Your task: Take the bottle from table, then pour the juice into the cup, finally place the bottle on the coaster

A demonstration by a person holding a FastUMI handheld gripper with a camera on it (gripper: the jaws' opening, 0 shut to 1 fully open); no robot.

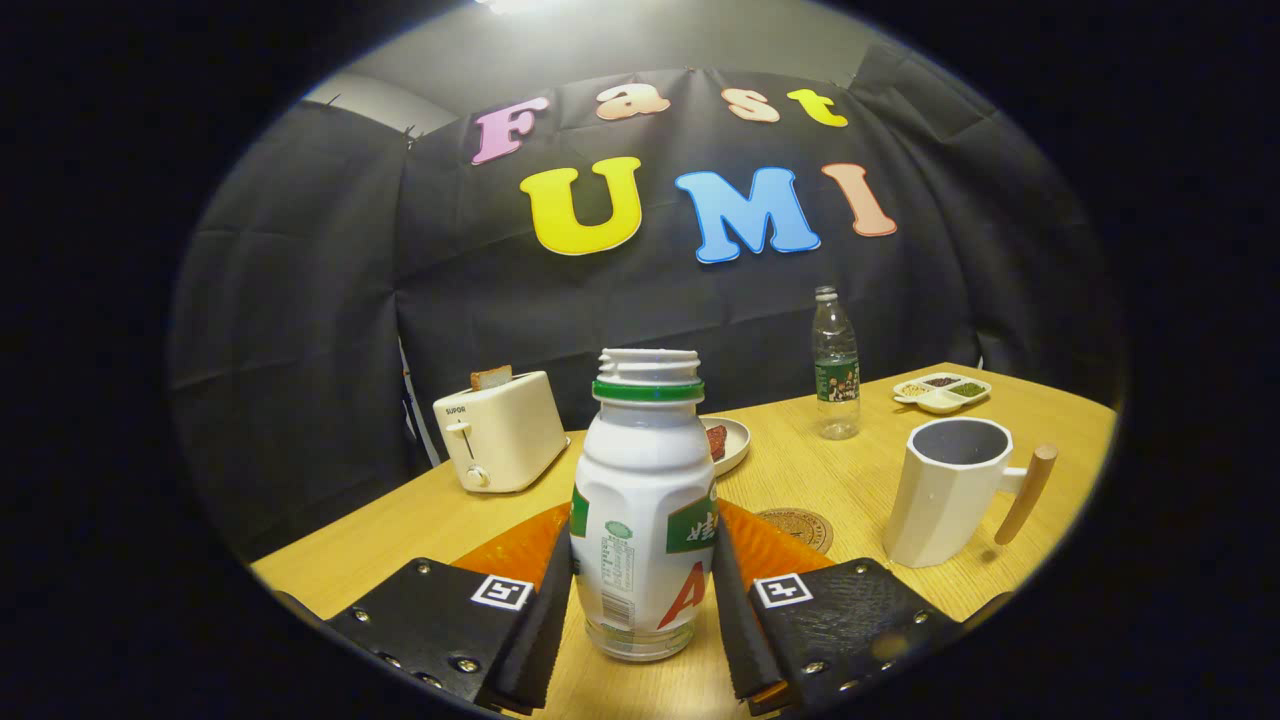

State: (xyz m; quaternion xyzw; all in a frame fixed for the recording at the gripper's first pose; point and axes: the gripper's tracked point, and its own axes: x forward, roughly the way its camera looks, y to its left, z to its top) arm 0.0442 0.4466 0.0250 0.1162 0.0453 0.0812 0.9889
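Gripper [642,600] low over the wooden table [860,480], its two fingers [545,610] standing on either side of the bottle [645,520]. Both inner faces lie flush against the bottle's lower body, left and right; the tool is pinching the bottle.

Bottle: white plastic, green collar ring below a threaded neck, no cap on. It stands upright, base seemingly on the table, near, between the fingers. Printed label wraps the body.

Cup [950,492]: white faceted mug with a wooden handle pointing right. It stands to the right of the bottle, a little farther off, well apart from it. Dark inside; whether it holds liquid cannot be told.

Coaster [798,528]: round, brown, flat on the table between bottle and cup, just beyond the right finger. Nothing on it.

Farther back:
- Toaster [500,432], cream, far left, a slice of bread poking up from the slot.
- Small plate [735,440] behind the bottle, partly hidden by it, with a reddish-brown piece of food.
- Clear water bottle [835,365], capped, upright, far right of centre.
- Divided white dish [942,391] beyond the cup, with small portions in its compartments.
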